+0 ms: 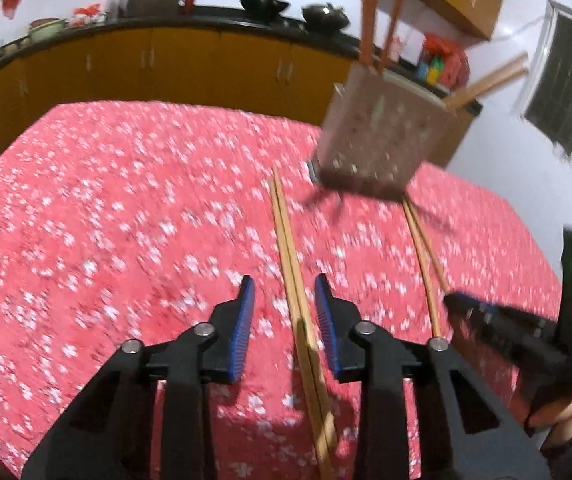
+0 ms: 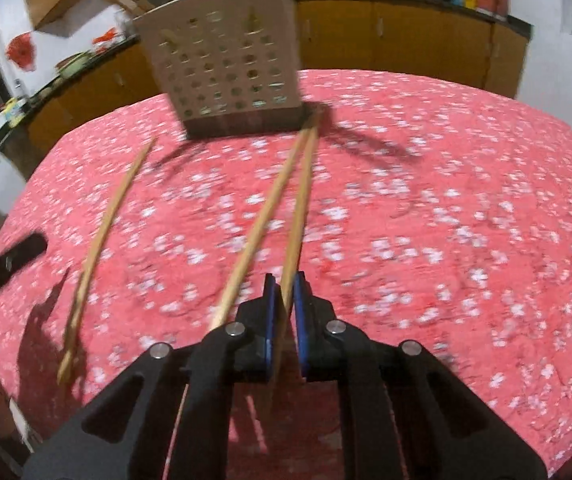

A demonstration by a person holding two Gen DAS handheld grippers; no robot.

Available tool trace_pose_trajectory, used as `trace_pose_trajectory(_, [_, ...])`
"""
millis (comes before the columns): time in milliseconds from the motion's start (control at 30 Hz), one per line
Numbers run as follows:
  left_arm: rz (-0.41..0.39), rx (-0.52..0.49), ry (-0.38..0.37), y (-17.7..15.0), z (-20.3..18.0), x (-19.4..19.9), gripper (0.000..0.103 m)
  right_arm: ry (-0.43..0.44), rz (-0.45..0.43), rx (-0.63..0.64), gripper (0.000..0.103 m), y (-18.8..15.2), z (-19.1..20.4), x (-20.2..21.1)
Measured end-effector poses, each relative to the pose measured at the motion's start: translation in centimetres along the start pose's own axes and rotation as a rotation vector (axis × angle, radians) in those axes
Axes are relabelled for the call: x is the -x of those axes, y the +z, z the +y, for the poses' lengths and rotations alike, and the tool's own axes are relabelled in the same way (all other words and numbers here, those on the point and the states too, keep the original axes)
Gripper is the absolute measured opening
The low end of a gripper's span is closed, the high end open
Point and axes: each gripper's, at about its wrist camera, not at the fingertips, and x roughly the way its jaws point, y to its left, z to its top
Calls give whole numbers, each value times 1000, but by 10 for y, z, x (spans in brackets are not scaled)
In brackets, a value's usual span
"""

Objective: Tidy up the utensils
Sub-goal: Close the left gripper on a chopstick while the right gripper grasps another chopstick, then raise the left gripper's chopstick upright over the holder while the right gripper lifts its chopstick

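A beige perforated utensil holder [image 1: 381, 136] stands on the red floral tablecloth [image 1: 126, 220] with several chopsticks sticking out of its top. My left gripper [image 1: 284, 288] is open, its jaws on either side of a pair of wooden chopsticks [image 1: 291, 264] lying on the cloth. My right gripper [image 2: 284, 288] is nearly shut around one chopstick [image 2: 299, 208] of a second pair; the other chopstick [image 2: 258, 232] lies just left of the jaws. The holder [image 2: 226, 64] is straight ahead of it. The left pair [image 2: 102, 240] lies further left.
The right gripper [image 1: 505, 328] shows at the right of the left wrist view beside the second pair [image 1: 425, 256]. Yellow cabinets [image 1: 166, 64] and a dark counter with pots run behind the table. The table edge curves round on all sides.
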Motion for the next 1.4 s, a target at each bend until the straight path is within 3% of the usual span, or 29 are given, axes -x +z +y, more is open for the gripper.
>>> trace_pose_trajectory(233, [58,-48,22,-8,-10,-19,14,-19,-12,-58,8,2,-24,1])
trace_pose_trajectory(467, [103,-90,58,-16,-15,-30,13,-28,-19,-45,9,1,-23,1])
trace_pose_trajectory(733, [99,-139,120,-15,-22,-39,8,-23,-23,-15,10,-2,-16,4])
trace_pose_trajectory(933, [91,-67,175,12,12,-52,7,-66,-36,-62,8,5,-32,0])
trace_pose_trajectory(1100, [79,4,118,19,32,-54,7,-96,-63,-94,9,10,-50,-3])
trace_pose_trajectory(1400, [64,15,107,14,36,-50,8,-111,-65,-78,9,11,-48,-5])
